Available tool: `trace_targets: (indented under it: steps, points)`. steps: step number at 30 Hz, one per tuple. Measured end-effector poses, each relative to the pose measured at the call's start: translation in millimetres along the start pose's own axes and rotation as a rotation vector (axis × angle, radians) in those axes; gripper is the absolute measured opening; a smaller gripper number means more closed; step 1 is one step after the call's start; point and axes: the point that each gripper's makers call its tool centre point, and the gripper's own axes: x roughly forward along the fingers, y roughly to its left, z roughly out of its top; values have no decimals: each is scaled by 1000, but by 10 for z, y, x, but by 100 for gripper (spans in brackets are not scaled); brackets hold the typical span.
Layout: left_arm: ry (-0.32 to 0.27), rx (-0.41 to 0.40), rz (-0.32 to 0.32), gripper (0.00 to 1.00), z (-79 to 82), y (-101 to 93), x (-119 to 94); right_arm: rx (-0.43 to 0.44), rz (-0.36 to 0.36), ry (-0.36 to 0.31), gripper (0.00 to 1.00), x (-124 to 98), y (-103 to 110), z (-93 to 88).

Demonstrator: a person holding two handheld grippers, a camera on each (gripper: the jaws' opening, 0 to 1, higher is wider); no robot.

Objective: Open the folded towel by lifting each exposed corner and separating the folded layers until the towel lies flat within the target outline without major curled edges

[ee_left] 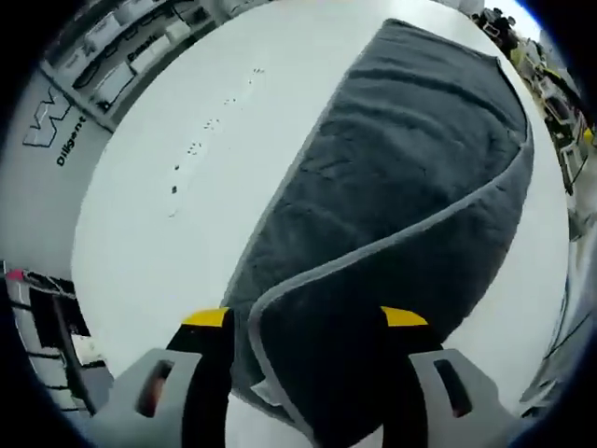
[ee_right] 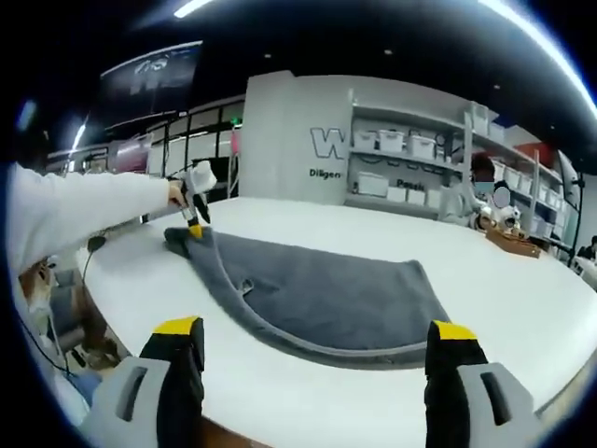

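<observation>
A broad white desk (ee_right: 522, 308) with a smooth, glossy top carries a single dark grey towel (ee_right: 326, 294), which lies spread across its middle. In the right gripper view most of the towel rests flat on the desk, while the corner toward the desk's left edge is raised off the surface and one long hem curls over along the near side. In the left gripper view the desk (ee_left: 177, 243) shows a scatter of small dark specks beside the towel (ee_left: 401, 177), whose pale-edged layer is folded back over itself.
</observation>
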Motion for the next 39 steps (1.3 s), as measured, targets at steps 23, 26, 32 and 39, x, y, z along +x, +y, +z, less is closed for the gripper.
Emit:
trace_targets:
  steps: [23, 26, 32, 39]
  points:
    - [239, 150, -202, 5, -191, -343, -142, 7, 13, -5, 97, -24, -20, 22]
    - [215, 129, -199, 5, -233, -350, -250, -1, 13, -16, 97, -67, 27, 50]
    - [58, 146, -219, 4, -443, -675, -645, -21, 2, -55, 96, -196, 54, 169]
    - [-138, 184, -261, 4, -782, -1431, -934, -24, -11, -74, 96, -287, 18, 208]
